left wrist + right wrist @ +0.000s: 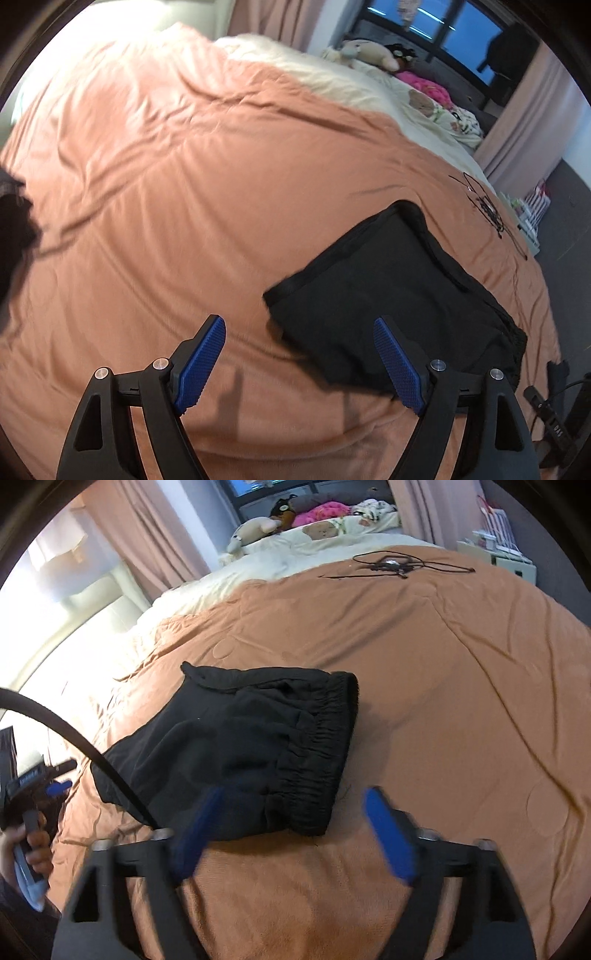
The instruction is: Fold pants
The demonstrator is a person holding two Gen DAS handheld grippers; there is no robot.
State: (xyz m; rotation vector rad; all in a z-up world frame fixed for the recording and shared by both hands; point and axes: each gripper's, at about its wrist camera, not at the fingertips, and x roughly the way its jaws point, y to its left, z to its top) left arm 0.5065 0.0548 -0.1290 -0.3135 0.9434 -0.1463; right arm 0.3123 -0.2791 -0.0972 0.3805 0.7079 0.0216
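Right wrist view, folded black pants (236, 753) on orange blanket (443, 701), both grippers (295, 834) (299, 365) spread, seemingly empty.

left wrist view low over orange bedspread (184, 184), facing up the bed toward window (443, 33), folded black pants (388, 295) near, right of centre, right wrist view close above pants waistband (314, 746), both share pants, bedspread, tangled cable (399, 565)

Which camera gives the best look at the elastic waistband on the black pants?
The right wrist view. There the gathered waistband runs unobstructed down the right side of the folded black pants, its ruching visible. In the left wrist view the pants show mostly flat fabric; the waistband sits at the far right edge, partly behind the left tool.
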